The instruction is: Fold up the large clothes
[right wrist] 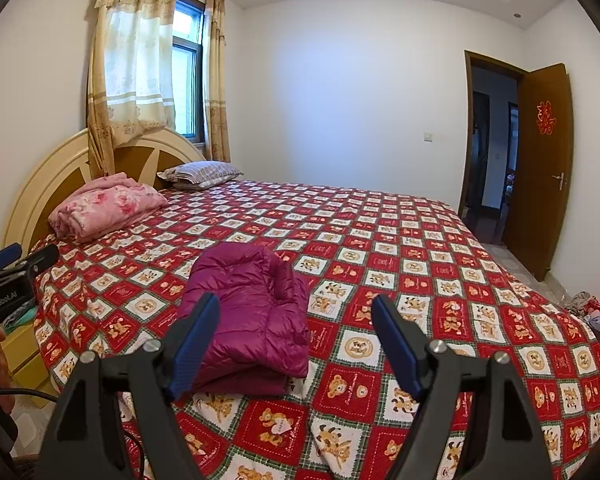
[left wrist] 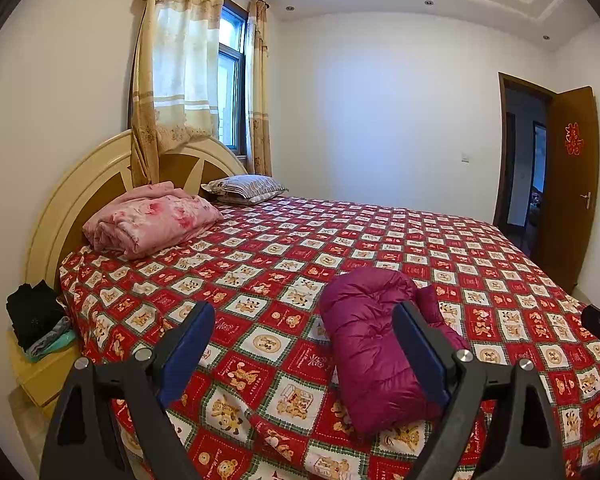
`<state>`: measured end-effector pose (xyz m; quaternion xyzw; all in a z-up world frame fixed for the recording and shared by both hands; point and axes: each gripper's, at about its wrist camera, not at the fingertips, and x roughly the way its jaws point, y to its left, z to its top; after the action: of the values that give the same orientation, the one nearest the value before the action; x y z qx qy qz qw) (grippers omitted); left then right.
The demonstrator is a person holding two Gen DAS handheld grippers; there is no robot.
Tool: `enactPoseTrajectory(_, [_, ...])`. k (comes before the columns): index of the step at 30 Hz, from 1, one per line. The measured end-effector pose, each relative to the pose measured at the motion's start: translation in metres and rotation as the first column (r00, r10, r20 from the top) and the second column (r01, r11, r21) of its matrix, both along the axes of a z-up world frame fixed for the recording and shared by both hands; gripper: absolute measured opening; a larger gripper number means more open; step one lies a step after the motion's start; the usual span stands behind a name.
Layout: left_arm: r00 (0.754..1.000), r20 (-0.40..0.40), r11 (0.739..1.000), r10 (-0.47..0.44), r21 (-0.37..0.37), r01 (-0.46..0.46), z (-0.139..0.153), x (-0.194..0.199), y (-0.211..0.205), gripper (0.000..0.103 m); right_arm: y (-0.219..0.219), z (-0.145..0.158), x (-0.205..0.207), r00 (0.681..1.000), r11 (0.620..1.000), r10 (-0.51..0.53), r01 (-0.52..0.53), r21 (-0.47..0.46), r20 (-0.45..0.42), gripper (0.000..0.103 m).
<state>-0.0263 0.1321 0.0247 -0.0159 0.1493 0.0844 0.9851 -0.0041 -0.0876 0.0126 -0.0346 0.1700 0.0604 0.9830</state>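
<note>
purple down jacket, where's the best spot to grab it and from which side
Probably the near folded edge of the purple down jacket, approached from the bed's near side. It lies folded flat in stacked layers, and that thick edge faces the open right tongs.

A red bear-print bed [right wrist: 380,248] carries a folded magenta jacket [right wrist: 256,312], pink quilt [right wrist: 104,208] and striped pillow [right wrist: 202,174].
</note>
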Motion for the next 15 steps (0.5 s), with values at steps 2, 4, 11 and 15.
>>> enactPoseTrajectory(2, [1.000, -0.003, 1.000, 0.001, 0.002, -0.001, -0.0004, -0.0005, -0.0002, 0.091, 0.0002, -0.0002, -0.0003, 1.000, 1.000, 0.000, 0.000, -0.001, 0.000, 0.080])
enactPoseTrajectory(4, [1.000, -0.004, 1.000, -0.001, 0.000, 0.001, -0.0007, 0.0001, 0.0005, 0.091, -0.0001, -0.0001, 0.0001, 1.000, 1.000, 0.000, 0.000, 0.001, -0.001, 0.080])
enactPoseTrajectory(11, [1.000, -0.014, 1.000, -0.008, -0.005, 0.007, -0.0041, 0.0003, 0.0019, 0.091, 0.0017, -0.0004, -0.0018, 1.000, 1.000, 0.002, -0.002, -0.001, -0.001, 0.080])
enactPoseTrajectory(15, [1.000, -0.022, 1.000, -0.013, -0.002, 0.013, -0.0058, 0.0015, 0.0019, 0.091, 0.0016, -0.0001, -0.0012, 1.000, 1.000, 0.001, -0.001, 0.000, -0.001, 0.080])
